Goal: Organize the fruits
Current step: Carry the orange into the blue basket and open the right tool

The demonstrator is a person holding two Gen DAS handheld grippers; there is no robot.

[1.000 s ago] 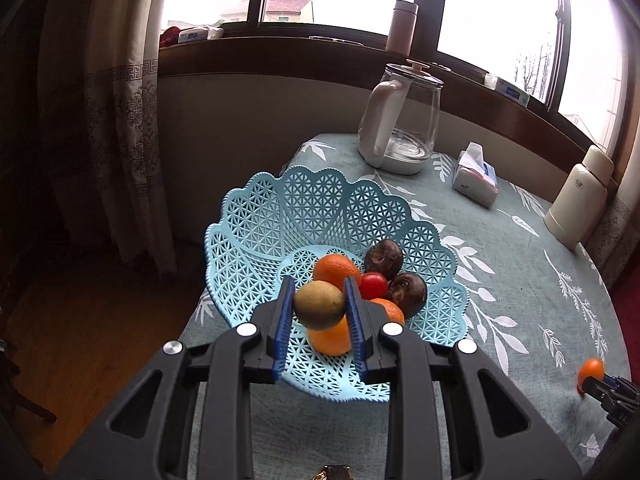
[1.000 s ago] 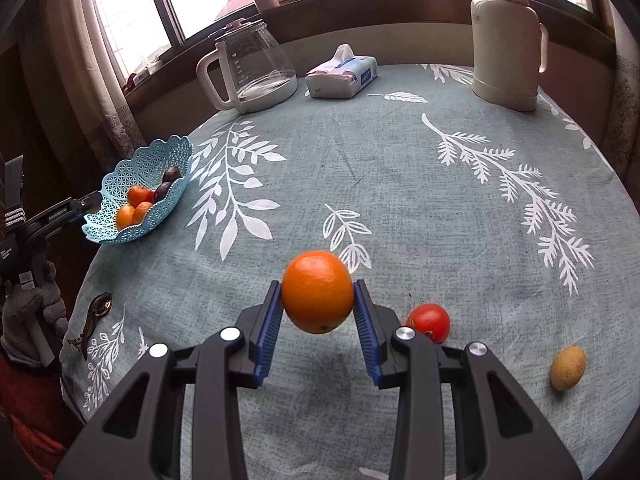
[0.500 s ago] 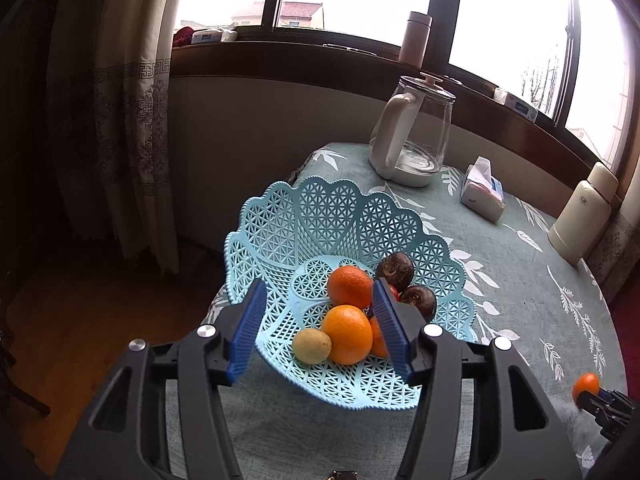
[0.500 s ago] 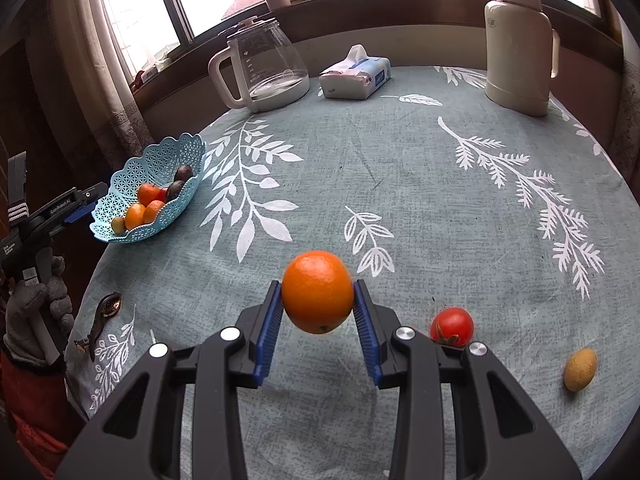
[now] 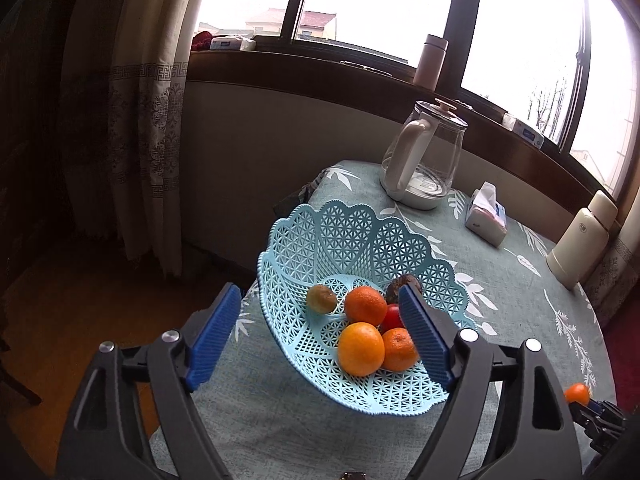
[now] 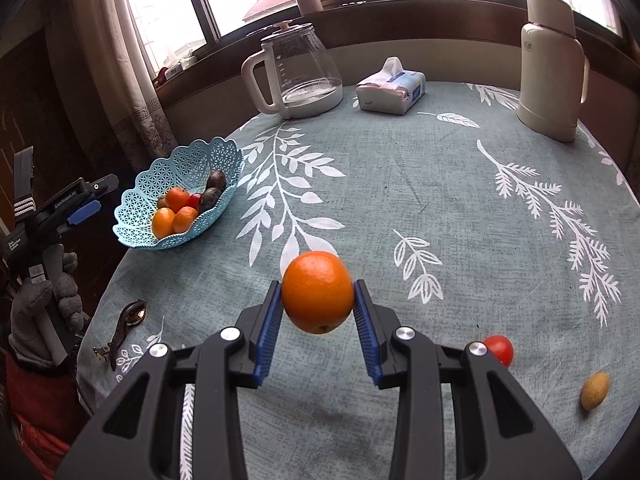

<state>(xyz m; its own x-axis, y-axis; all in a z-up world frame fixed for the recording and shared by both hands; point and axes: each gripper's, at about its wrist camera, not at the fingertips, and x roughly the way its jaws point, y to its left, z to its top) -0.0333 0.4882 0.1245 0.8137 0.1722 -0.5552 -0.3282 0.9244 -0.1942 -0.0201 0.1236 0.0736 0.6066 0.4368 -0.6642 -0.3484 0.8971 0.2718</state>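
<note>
Now orange (image 6: 318,291) clamped between right tongs (image 6: 318,322)

Bare tablecloth (image 6: 400,184) fills the frame's middle; kettle (image 6: 298,72), tissue box (image 6: 390,92) and thermos (image 6: 552,68) line the top edge.

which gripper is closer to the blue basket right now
Left. The left gripper hangs open right at the blue basket, its fingers straddling the near rim. The right gripper is well away across the table, shut on an orange.
</note>
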